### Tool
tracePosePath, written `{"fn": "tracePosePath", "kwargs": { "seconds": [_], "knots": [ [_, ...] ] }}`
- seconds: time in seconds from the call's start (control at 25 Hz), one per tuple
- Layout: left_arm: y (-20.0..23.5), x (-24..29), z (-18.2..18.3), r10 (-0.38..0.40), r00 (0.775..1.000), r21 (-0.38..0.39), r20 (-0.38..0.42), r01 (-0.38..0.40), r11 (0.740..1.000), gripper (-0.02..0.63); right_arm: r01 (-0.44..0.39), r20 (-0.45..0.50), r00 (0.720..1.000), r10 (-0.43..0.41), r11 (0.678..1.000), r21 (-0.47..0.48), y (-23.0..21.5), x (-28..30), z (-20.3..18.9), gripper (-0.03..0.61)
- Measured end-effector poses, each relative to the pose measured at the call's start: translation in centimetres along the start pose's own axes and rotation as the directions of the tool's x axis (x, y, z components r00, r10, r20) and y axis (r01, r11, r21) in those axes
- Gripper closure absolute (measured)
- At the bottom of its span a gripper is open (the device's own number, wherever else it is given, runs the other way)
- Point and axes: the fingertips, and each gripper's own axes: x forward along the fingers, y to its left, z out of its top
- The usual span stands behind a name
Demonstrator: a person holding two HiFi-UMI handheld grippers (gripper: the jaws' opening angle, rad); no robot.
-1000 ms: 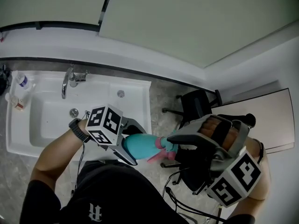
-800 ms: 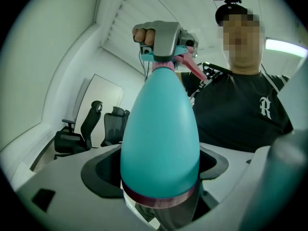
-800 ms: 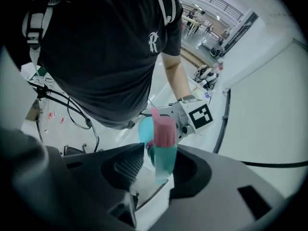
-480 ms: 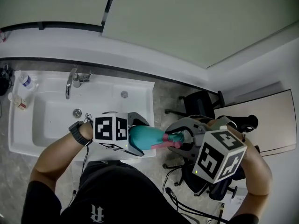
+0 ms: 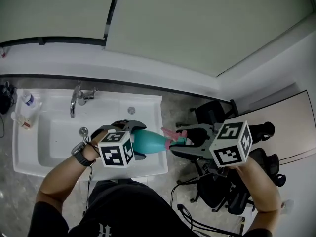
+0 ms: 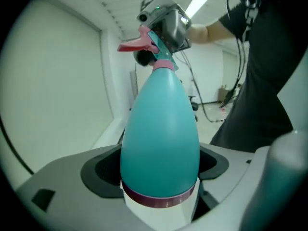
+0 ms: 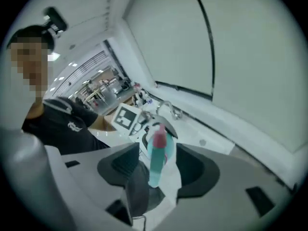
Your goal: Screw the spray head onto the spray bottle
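Left tool (image 5: pixel 135 141): jaws clamped on the wide lower body of the teal spray bottle (image 5: pixel 148 141). The bottle's neck points away from this tool, toward the right tool (image 5: pixel 186 142). Spray head (image 5: pixel 176 137): sits on the bottle neck, pink trigger projecting sideways. Right tool: jaws have just been opening and stand apart, the spray head between them, pads clear of it.

White sink (image 5: pixel 143 117), black chairs (image 5: pixel 210 113), pale walls (image 5: pixel 197 23)
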Motion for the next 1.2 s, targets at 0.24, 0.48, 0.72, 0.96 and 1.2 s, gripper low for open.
{"fn": "tracePosePath", "kwargs": {
  "seconds": [0.24,0.48,0.72,0.96,1.2],
  "knots": [
    [-5.3,-2.3,0.1,-0.518,0.831,-0.084,0.201,0.541,0.837,0.193,0.220,0.124,0.944,-0.307,0.302,-0.928,5.2,-3.8,2.1,0.350],
    [-7.5,-3.4,1.0,-0.670,0.712,-0.059,0.210,0.693,0.718,0.193,-0.040,0.092,0.887,-0.452,-0.273,-0.961,5.7,0.6,-1.3,0.350],
    [-6.2,-2.4,1.4,-0.538,0.833,-0.089,0.128,0.550,0.831,0.193,-0.132,0.000,0.872,-0.489,-0.235,-0.963,4.3,2.2,-2.6,0.433],
    [-5.8,-1.4,-0.1,-0.446,0.895,-0.127,0.012,0.444,0.887,0.195,-0.120,-0.042,0.876,-0.481,-0.132,-0.984,3.8,3.4,-2.4,0.437],
    [-8.7,-2.1,-1.1,-0.546,0.835,-0.143,0.070,0.550,0.822,0.193,-0.110,-0.067,0.893,-0.445,-0.072,-0.991,5.6,4.7,-3.4,0.446]
  ]
}}
